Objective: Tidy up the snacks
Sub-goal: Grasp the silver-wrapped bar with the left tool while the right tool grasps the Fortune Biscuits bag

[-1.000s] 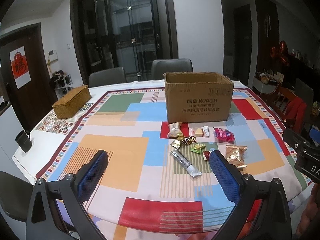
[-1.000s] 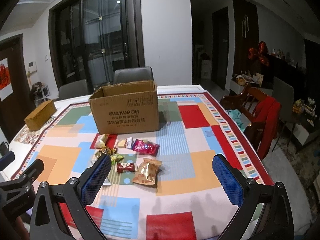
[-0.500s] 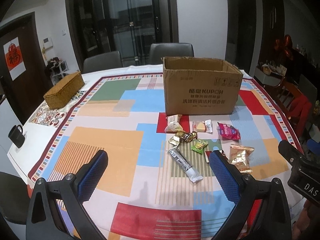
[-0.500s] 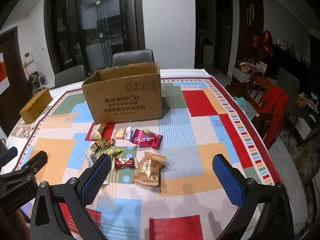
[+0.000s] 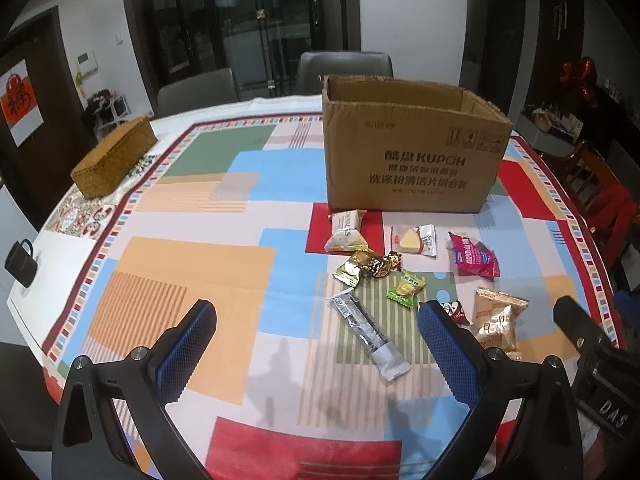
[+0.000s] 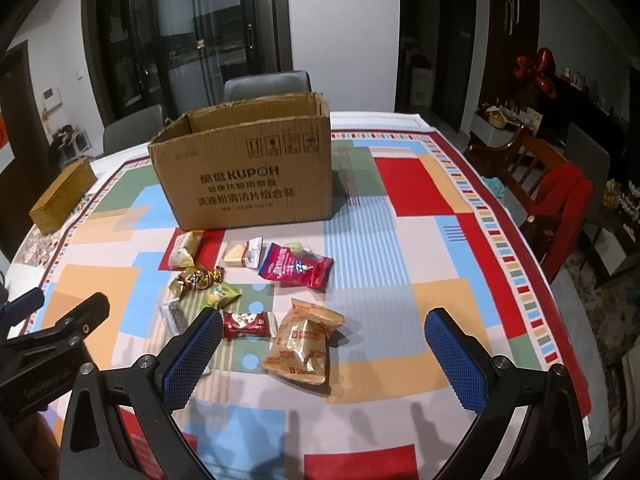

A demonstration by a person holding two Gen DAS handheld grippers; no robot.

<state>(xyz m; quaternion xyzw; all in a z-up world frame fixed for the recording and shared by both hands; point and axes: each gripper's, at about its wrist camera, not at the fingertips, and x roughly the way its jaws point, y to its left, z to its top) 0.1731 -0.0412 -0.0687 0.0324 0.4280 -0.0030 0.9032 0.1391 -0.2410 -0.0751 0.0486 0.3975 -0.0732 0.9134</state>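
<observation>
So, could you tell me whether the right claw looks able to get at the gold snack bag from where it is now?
Probably yes: the right claw is open, and the gold snack bag lies between its fingers' line of approach with nothing covering it.

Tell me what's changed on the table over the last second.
Both grippers, the left gripper and the right gripper, moved forward toward the snacks and cardboard box, fingers open, nothing grasped. The gold snack bag and the other snacks lie where they were.
</observation>
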